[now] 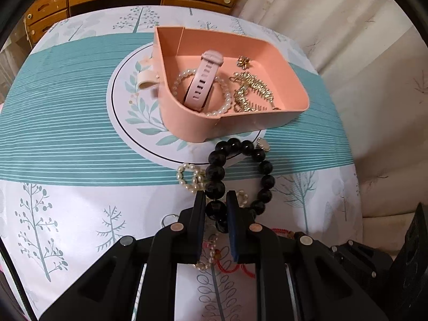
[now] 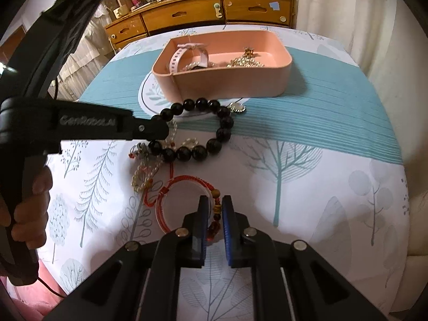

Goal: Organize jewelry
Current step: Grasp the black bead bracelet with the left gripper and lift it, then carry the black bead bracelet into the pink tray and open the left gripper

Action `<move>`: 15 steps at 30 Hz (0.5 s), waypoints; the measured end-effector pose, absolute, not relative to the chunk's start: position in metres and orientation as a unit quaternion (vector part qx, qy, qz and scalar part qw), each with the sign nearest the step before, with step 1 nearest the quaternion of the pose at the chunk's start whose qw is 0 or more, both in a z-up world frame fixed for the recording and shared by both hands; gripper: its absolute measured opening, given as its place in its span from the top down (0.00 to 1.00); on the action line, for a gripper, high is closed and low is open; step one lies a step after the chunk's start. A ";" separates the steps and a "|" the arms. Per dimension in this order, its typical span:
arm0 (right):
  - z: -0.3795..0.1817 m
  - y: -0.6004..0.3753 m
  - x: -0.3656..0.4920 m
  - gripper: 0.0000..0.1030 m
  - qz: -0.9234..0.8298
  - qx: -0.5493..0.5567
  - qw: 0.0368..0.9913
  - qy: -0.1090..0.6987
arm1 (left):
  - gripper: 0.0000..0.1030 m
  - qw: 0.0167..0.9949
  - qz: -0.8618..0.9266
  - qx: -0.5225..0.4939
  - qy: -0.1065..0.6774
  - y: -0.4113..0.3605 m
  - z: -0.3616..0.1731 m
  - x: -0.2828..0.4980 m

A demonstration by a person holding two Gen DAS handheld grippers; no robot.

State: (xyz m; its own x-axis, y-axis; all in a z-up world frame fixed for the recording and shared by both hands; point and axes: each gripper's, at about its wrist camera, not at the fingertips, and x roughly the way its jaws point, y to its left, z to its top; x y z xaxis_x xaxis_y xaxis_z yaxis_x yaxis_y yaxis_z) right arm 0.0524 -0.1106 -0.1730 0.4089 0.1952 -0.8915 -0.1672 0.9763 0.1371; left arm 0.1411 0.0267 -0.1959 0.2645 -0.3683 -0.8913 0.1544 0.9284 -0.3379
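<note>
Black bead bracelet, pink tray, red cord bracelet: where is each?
Black bead bracelet (image 2: 226, 122), right wrist view, a bead on its right side.
Pink tray (image 2: 230, 84), right wrist view, near wall.
Red cord bracelet (image 2: 160, 208), right wrist view, left arc.

A tree-patterned tablecloth (image 2: 307, 165) covers the surface, with a wooden dresser (image 2: 203, 13) beyond it and a pale curtain (image 1: 334, 13) at right.

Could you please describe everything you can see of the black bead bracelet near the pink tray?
The black bead bracelet is a loop of large, glossy, round dark beads, stone or glass by the look. It lies open on the patterned tablecloth in front of the pink tray. A small round metallic charm sits at its far side. The left tool is closed on one of its near beads. Small pearl strands lie against it.
</note>
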 end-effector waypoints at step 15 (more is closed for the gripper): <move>-0.118 -0.117 0.079 0.95 0.136 -0.021 0.869 0.475 | 0.87 0.807 -0.206 -0.097 0.545 0.025 -0.133 0.140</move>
